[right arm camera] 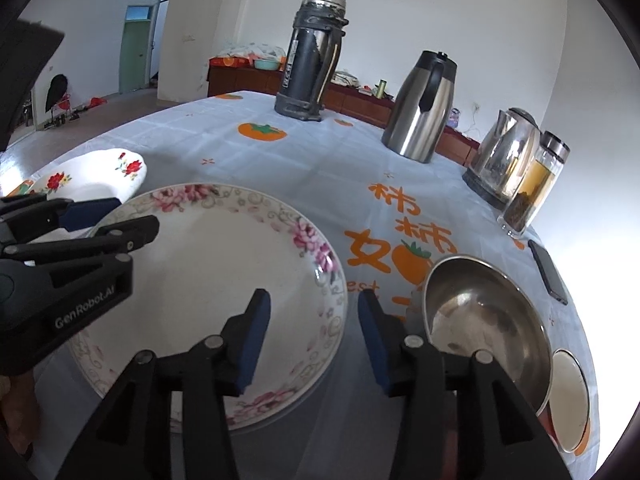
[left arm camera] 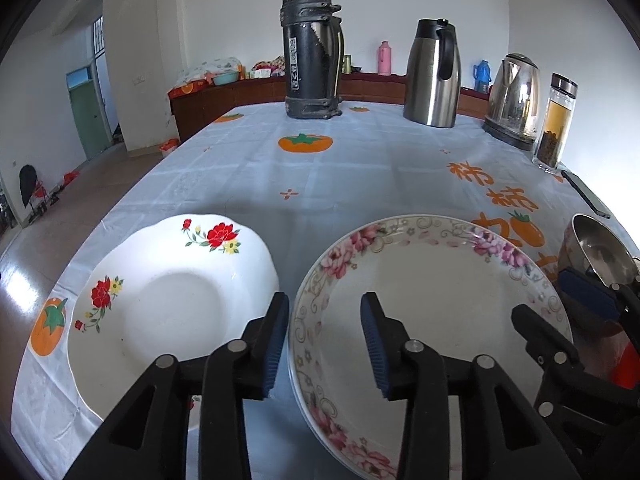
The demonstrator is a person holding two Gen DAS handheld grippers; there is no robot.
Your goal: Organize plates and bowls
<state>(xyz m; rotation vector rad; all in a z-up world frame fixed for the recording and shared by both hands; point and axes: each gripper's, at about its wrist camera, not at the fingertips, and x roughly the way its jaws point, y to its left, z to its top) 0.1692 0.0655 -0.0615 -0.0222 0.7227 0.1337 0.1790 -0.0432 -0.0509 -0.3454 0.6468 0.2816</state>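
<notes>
Both claws stand apart and grip nothing: the left gripper [left arm camera: 324, 344], low in the left wrist view, straddles the left rim of the pink-flowered plate [left arm camera: 432, 320] without pressing it, one pad over the gap beside the red-flowered plate [left arm camera: 168, 312], the other over the pink plate's well. Low in the right wrist view, the right gripper [right arm camera: 312, 344] likewise brackets that plate's right rim, its outer finger just beside the steel bowl [right arm camera: 484, 320]. Another rim shows beneath the pink-flowered plate, so it seems to sit on a second plate; both flowered plates are bare inside. Nothing can be made out in the steel bowl, lower right of the right wrist view, and a white-lined dish [right arm camera: 570, 400] peeks out behind it at the frame's edge. Along the upper part of the persimmon-print tablecloth [left arm camera: 360, 168] stand a black thermos [left arm camera: 312, 48], a steel carafe [left arm camera: 434, 74], an electric kettle [left arm camera: 514, 100] and a glass bottle [left arm camera: 556, 124] holding amber liquid over dark leaves, with a phone [right arm camera: 548, 272] lying nearby
</notes>
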